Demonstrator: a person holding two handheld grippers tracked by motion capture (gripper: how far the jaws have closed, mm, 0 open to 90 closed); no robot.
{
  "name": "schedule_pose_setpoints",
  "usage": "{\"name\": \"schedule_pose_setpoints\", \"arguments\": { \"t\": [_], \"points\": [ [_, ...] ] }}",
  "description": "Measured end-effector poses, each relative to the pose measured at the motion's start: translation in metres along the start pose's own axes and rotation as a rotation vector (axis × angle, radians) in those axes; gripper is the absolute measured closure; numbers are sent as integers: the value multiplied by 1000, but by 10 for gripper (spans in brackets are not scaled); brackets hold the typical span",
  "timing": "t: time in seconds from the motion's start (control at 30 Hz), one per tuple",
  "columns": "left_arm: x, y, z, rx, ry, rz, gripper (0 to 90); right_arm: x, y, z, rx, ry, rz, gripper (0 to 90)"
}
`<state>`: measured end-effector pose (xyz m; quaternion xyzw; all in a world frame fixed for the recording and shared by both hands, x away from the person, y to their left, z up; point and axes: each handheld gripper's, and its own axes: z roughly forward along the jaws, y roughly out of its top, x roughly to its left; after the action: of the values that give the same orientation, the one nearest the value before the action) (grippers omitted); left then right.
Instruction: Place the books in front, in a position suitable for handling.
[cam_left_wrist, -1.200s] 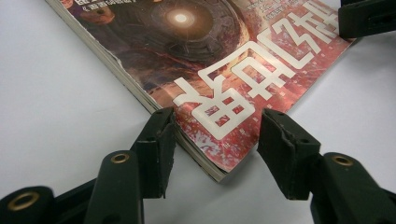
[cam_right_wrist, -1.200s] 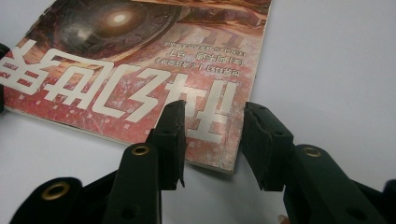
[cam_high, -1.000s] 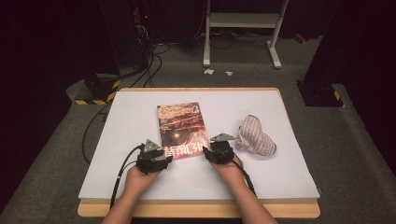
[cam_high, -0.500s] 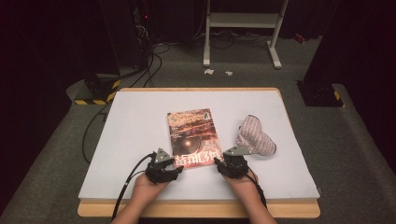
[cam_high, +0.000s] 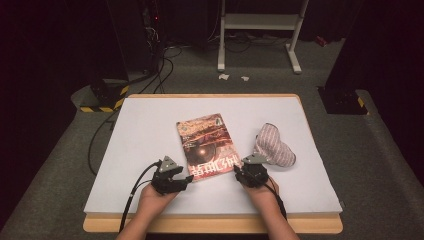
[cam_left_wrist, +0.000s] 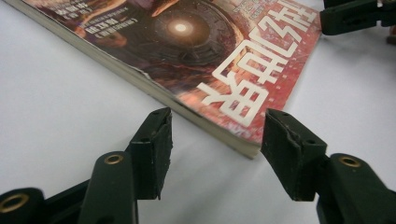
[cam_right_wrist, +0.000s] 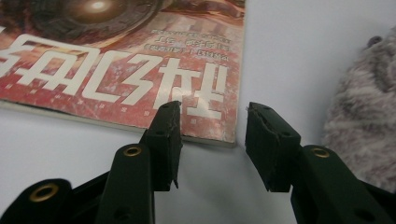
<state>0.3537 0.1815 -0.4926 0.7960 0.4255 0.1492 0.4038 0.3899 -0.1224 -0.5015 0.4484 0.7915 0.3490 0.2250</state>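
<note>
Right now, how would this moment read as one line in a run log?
left gripper: open at book near corner, jaws just opening | right gripper: open at other near corner | striped cloth: right of book

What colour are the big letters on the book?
The big letters on the book are white, on a red cover. The right gripper view shows them best.

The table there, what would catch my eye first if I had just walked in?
Most likely the red book lying flat mid-table, with big white letters on its cover. At its near corners sit two black hand-held grippers, the left gripper and the right gripper, both with jaws open around a corner. Right of the book lies a striped, fuzzy cloth thing.
</note>
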Motion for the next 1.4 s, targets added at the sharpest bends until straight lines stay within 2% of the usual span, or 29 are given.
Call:
{"name": "schedule_pose_setpoints", "arguments": {
  "t": [0.2,0.33,0.5,0.57,0.7,0.8,0.87,0.97,1.0,1.03,1.07,1.13,1.23,1.4],
  "points": [
    [6,0,-1,-12,17,-12,420,-7,17,18,3,-77,0,617],
    [9,0,-2,-18,27,-18,419,-15,30,34,9,-107,12,627],
    [16,1,-5,-26,41,-34,419,-20,43,45,24,-133,32,622],
    [21,0,-8,-33,50,-41,419,-16,43,42,3,-111,47,578],
    [31,0,-12,-42,66,-66,420,12,42,32,-46,-12,27,506],
    [36,-1,-14,-50,76,-78,420,47,41,29,-65,84,-23,435],
    [38,-1,-15,-54,81,-80,419,69,40,31,-64,125,-61,404],
    [39,-1,-16,-56,87,-83,417,91,38,38,-44,148,-116,384],
    [40,-1,-16,-54,90,-82,415,95,38,40,-34,142,-127,390],
    [41,-2,-16,-54,93,-80,414,98,38,41,-29,115,-140,419],
    [41,-2,-16,-53,95,-82,411,97,38,40,-32,103,-145,444],
    [43,-3,-17,-59,99,-90,407,92,37,40,-23,114,-132,432],
    [46,-3,-18,-65,107,-97,398,82,35,36,-10,95,-133,434],
    [50,-3,-17,-74,126,-100,385,55,24,26,-5,57,-90,433]
  ]
}}
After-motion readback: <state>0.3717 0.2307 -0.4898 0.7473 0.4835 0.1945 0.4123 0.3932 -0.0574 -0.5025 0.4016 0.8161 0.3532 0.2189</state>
